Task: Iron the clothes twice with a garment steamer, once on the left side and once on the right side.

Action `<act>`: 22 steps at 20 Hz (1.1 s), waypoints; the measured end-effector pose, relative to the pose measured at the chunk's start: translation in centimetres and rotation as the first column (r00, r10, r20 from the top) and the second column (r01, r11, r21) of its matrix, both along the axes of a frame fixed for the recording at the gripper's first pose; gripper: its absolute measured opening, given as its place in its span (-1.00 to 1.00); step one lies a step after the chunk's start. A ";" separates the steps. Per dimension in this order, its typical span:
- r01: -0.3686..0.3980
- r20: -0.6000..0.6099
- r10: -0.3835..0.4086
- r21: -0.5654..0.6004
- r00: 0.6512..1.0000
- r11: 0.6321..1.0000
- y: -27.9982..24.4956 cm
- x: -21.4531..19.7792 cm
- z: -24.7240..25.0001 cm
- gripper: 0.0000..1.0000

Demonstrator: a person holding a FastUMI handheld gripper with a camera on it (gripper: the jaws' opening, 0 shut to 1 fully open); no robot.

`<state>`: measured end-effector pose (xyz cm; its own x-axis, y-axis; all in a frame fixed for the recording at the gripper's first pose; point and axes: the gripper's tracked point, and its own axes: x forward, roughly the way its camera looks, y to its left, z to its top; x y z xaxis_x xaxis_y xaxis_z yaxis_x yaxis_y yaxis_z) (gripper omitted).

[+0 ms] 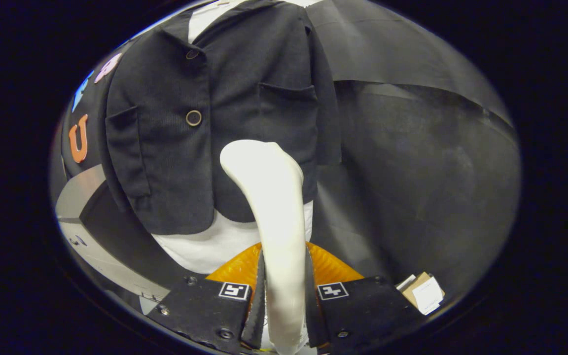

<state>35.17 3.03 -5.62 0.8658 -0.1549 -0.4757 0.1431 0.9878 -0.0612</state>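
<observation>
1. Gripper view: the dark jacket (215,113) hangs ahead, beyond the fingers, worn over a white shirt (215,241) whose hem shows below it. The jacket has two round buttons down the front and a patch pocket on each side; its cloth looks finely ribbed.
2. To the jacket's right hangs plain black cloth, a wide open stretch with a fold line across it.
3. The white steamer (276,212) rises from between the fingers, its rounded head lying over the jacket's lower front, near the hem.
4. The gripper (284,305) is clenched on the steamer's handle, both fingers pressing its sides, with an orange part just behind.
5. A small cardboard tag (424,293) lies beside the right finger.
</observation>
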 end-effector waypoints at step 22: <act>0.022 0.030 -0.021 -0.042 0.999 0.999 5.1 -8.7 0.0 -0.25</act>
